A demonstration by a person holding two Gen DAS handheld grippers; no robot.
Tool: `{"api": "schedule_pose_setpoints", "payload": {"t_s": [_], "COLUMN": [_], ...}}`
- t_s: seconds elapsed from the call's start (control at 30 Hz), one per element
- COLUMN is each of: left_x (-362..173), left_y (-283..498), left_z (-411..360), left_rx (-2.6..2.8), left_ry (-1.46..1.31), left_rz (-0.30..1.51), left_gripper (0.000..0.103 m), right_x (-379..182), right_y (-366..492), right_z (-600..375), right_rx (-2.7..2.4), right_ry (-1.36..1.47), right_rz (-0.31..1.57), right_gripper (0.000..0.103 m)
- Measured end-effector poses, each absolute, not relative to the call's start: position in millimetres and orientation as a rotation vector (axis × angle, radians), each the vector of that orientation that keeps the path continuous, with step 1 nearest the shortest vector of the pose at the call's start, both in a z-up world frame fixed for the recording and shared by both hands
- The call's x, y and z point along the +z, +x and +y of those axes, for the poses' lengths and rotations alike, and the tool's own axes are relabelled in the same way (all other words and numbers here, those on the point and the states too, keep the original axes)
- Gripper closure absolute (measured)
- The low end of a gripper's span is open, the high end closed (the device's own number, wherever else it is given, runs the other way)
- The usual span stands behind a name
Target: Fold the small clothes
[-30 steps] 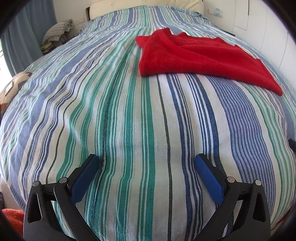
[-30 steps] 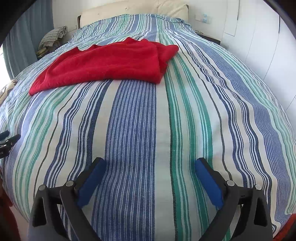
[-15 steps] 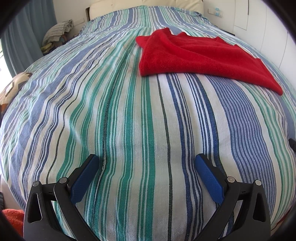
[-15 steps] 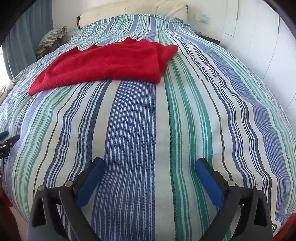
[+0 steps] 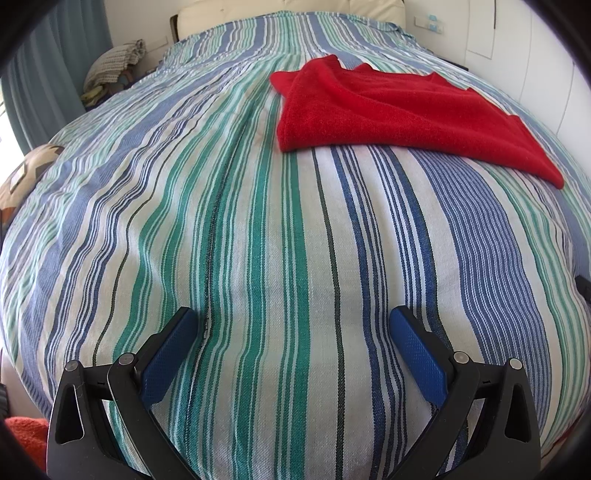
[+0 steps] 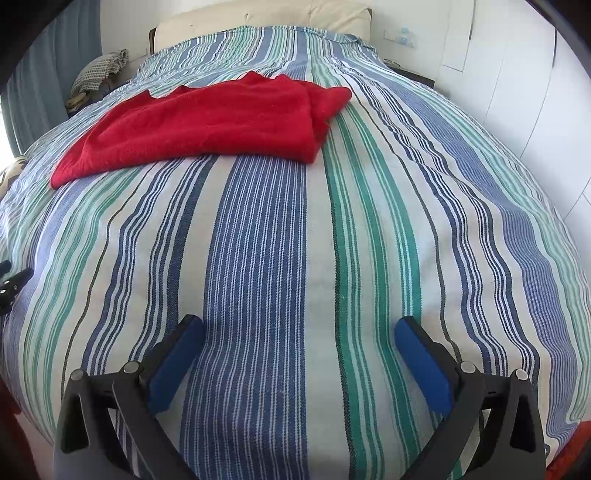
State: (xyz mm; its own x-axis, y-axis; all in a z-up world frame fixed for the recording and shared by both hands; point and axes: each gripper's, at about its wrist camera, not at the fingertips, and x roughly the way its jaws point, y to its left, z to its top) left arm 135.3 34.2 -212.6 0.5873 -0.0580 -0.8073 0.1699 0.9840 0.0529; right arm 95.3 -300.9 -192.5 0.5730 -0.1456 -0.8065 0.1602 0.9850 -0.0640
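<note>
A red knitted garment point(image 5: 399, 114) lies folded flat on the striped bedspread point(image 5: 258, 240), far ahead and to the right in the left wrist view. In the right wrist view the garment point(image 6: 214, 122) lies far ahead and to the left on the bedspread point(image 6: 258, 258). My left gripper point(image 5: 293, 319) is open and empty, low over the near end of the bed. My right gripper point(image 6: 299, 326) is open and empty too, well short of the garment. The tip of the left gripper point(image 6: 11, 284) shows at the left edge of the right wrist view.
A beige headboard point(image 6: 258, 14) stands at the far end. White wardrobe doors point(image 6: 517, 74) run along the right side. A blue curtain point(image 5: 48, 74) and a pile of checked cloth point(image 5: 114, 62) are at the far left. Orange fabric point(image 5: 26, 439) lies below the bed's near corner.
</note>
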Motion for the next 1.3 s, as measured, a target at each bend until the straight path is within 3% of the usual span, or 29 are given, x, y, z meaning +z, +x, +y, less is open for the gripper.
{"api": "schedule_pose_setpoints", "payload": {"t_s": [1.07,1.17,1.3], "left_x": [-208.2,-187.7,-160.1], "left_y": [131.8,129.0,112.3], "left_z": [33.5,43.5,69.1], "left_rx": [-0.125,-0.155,-0.214], "left_ry": [0.137,0.075,-0.061], "left_rz": [0.926,0.971,0.853], "left_gripper": [0.001,0.002,0.002], "right_x": [-192.2,-182.5,-135.6], "right_y": [99.1,102.4,133.8], "right_z": [-295.5,-303.8,-330.1], "right_rx": [-0.219,-0.188,-0.147], "right_ry": [-0.026,0.022,0.084], "right_rz": [0.975,1.016,0.954], "right_gripper": [0.001,0.001,0.002]}}
